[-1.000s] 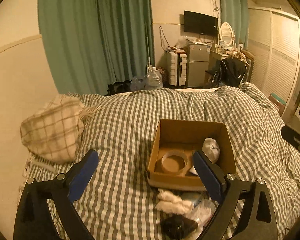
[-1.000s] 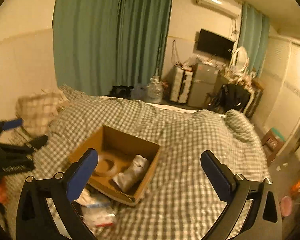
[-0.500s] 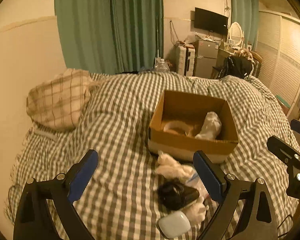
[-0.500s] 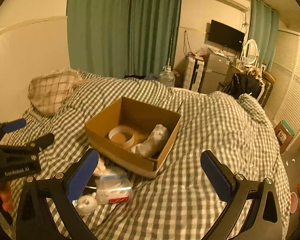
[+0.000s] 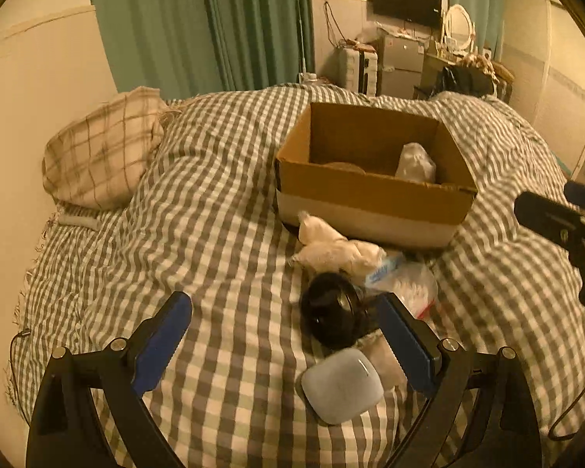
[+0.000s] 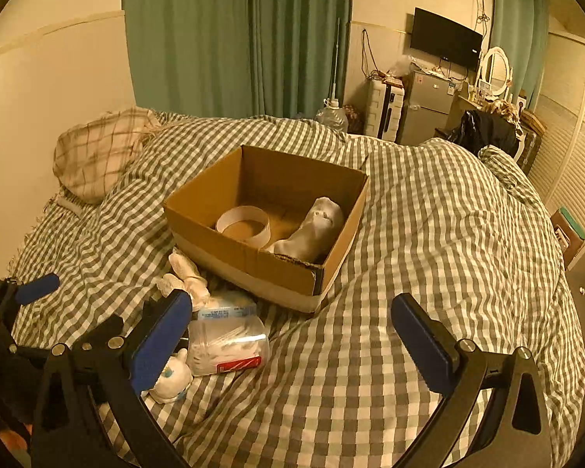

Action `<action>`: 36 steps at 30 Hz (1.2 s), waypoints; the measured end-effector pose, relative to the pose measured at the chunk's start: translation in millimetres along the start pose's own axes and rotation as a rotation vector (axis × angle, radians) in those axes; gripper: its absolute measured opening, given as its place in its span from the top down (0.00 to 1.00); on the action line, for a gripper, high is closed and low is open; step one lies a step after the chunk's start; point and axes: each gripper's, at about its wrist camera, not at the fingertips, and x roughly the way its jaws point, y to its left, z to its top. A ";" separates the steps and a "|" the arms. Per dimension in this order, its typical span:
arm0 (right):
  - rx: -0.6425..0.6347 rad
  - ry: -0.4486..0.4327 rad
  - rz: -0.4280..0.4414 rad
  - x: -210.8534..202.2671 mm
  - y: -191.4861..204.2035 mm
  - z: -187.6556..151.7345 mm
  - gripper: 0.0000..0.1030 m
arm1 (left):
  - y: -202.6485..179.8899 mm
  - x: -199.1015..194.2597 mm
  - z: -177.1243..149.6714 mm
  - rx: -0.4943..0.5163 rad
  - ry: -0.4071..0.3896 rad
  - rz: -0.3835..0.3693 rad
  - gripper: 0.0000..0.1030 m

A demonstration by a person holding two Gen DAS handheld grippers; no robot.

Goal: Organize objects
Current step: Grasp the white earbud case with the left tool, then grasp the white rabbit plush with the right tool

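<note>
An open cardboard box (image 5: 370,191) (image 6: 230,249) sits on the checked bed. Inside it lie a white tape ring (image 6: 242,224) and a white sock (image 6: 312,230). Before the box lie loose items: a white cloth bundle (image 5: 331,247) (image 6: 185,277), a black round object (image 5: 333,316), a clear plastic bag (image 5: 403,279) (image 6: 226,339), a pale rounded case (image 5: 341,384) and a small white toy (image 6: 171,380). My left gripper (image 5: 288,345) is open just short of the black object and the case. My right gripper (image 6: 292,339) is open over the blanket, right of the bag.
A plaid pillow (image 5: 101,152) (image 6: 97,152) lies at the bed's left by the wall. Green curtains (image 6: 234,35), a suitcase (image 6: 384,111), a small fridge (image 6: 427,107) and a wardrobe (image 6: 565,136) stand beyond the bed. The other gripper shows at each view's side edge.
Both grippers have pulled back and lowered toward the near side of the bed. The loose items in front of the box have come into fuller view. Both stay open.
</note>
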 end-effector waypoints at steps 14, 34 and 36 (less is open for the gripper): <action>0.006 0.031 -0.004 6.8 1.7 -8.1 0.01 | -20.3 27.3 -29.8 0.062 0.127 -0.066 0.07; -0.034 0.069 0.037 7.6 18.4 -18.8 0.01 | 9.1 0.4 -22.7 0.024 0.073 -0.124 0.46; -0.057 0.090 0.056 9.0 26.5 -23.4 0.01 | 20.4 -5.6 -17.4 0.007 0.049 -0.098 0.46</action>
